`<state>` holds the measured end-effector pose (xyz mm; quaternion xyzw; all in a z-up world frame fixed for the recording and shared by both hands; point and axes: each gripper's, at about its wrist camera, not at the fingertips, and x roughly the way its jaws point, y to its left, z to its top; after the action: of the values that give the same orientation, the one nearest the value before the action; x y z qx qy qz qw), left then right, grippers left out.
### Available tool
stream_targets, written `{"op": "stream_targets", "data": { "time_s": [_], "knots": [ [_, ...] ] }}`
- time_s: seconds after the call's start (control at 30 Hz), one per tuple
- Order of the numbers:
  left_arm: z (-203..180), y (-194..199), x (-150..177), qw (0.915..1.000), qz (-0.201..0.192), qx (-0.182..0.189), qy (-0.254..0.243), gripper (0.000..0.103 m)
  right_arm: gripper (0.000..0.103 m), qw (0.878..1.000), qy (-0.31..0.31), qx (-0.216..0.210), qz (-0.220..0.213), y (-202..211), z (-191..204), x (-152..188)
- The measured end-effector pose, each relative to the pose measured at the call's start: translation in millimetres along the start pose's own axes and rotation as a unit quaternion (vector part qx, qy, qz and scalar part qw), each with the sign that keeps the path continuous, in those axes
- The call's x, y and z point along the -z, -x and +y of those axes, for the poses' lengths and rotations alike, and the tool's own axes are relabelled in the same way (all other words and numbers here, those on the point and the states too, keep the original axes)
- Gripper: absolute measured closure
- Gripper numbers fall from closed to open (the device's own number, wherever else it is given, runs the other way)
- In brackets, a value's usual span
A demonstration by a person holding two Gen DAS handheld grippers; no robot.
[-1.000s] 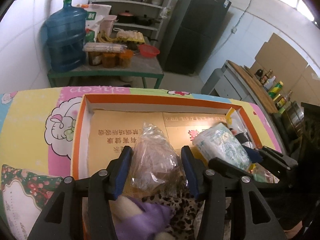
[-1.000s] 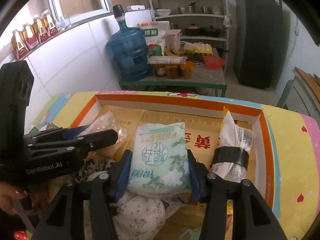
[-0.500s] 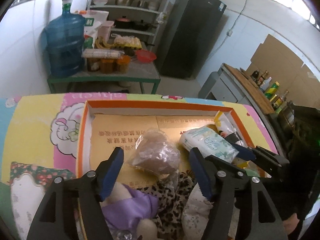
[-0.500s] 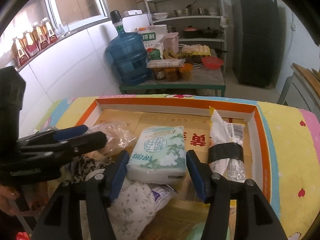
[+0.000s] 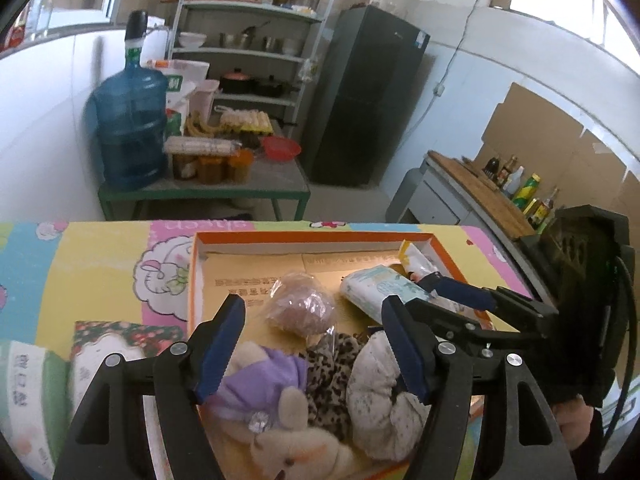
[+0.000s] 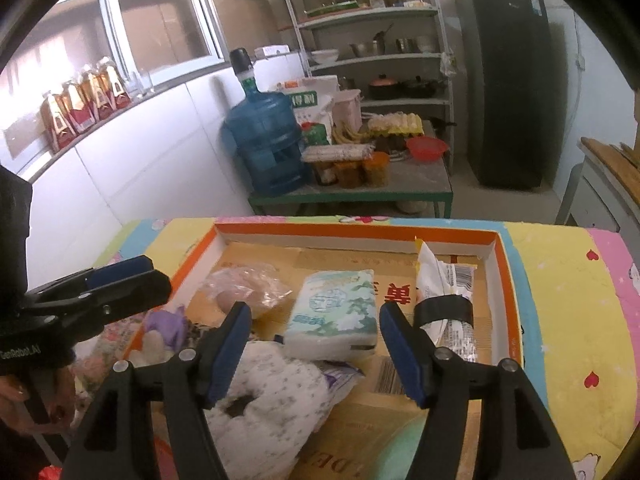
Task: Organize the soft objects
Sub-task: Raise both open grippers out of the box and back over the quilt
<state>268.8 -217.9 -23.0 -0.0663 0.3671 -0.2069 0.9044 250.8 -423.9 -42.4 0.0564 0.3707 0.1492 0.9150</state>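
Observation:
An orange-rimmed cardboard box (image 5: 308,237) (image 6: 505,280) lies on a colourful cloth. In it are a clear plastic bag (image 5: 301,309) (image 6: 248,286), a tissue pack (image 5: 380,288) (image 6: 334,314), a wrapped packet with a black band (image 6: 446,300), a plush toy in purple (image 5: 272,380), a leopard-print cloth (image 5: 334,372) and a white spotted ring cushion (image 5: 376,396) (image 6: 264,396). My left gripper (image 5: 314,346) is open and empty, above the plush and cloth, behind the bag. My right gripper (image 6: 316,350) is open and empty, just behind the tissue pack.
The cloth-covered table (image 5: 100,264) extends left and right (image 6: 568,300) of the box. Beyond it stand a low green table (image 5: 204,190) with a blue water jug (image 5: 130,128) and jars, shelves (image 6: 372,40), and a dark fridge (image 6: 510,84).
Both grippers opened and drew back. The left let go of the plastic bag and the right let go of the tissue pack; both now lie in the box.

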Motion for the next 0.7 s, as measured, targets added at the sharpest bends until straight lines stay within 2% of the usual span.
{"op": "stream_targets", "data": {
  "time_s": [0.17, 0.43, 0.7],
  "knots": [
    [3.4, 33.7, 6.6, 0.9992, -0.034, -0.011, -0.015, 0.031, 0.037, 1.000, 0.012, 0.006, -0.024, 20.2, 14.2, 2.2],
    [0.9, 85.3, 30.9, 0.9929, -0.088, -0.056, -0.056, 0.031, 0.037, 0.999, 0.034, -0.005, -0.039, 46.9, 52.2, 14.8],
    [8.8, 128.2, 56.5, 0.9874, -0.117, -0.076, -0.075, 0.031, 0.037, 0.997, 0.053, -0.008, -0.057, 69.5, 98.9, 32.8]
  ]
}}
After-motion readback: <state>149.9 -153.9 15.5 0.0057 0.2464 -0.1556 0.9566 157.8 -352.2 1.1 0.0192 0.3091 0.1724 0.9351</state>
